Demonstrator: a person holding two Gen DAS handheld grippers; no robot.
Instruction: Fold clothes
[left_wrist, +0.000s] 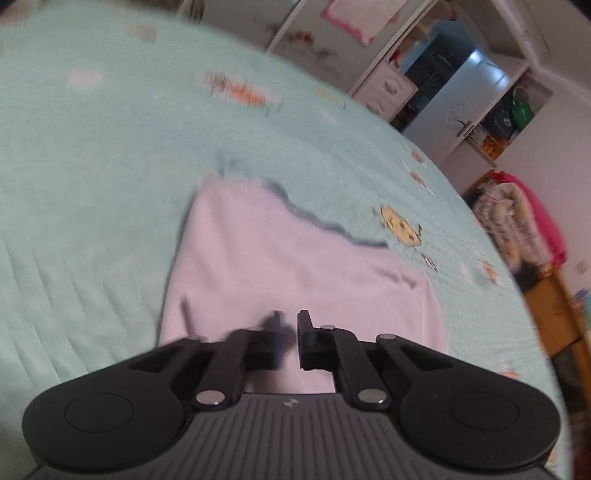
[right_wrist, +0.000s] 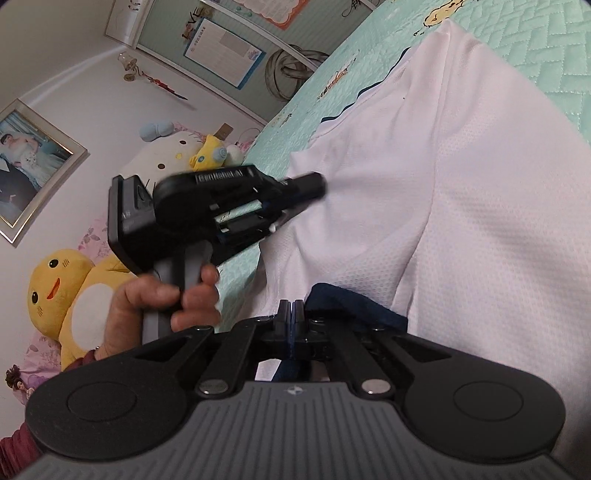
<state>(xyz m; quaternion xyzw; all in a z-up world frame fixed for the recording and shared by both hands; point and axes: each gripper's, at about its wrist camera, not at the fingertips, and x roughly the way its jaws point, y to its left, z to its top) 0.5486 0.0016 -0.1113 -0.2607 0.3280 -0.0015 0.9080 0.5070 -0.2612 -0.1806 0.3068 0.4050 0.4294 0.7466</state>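
A: The left wrist view looks along its black two-finger gripper (left_wrist: 290, 326), tilted down, close over the white mesh-knit shirt (left_wrist: 295, 266) on the mint quilted bedspread (left_wrist: 92, 184).

B: The right wrist view faces the same shirt (right_wrist: 461, 221) and bedspread (right_wrist: 295, 122), nearer, catching the left gripper (right_wrist: 314, 186) side-on.

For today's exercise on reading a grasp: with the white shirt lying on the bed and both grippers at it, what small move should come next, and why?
Probably close the left gripper on the white shirt. Its jaws stand slightly apart over the cloth with nothing pinched, while the right gripper is already shut on the shirt's dark blue trim. A fold likely needs both held.
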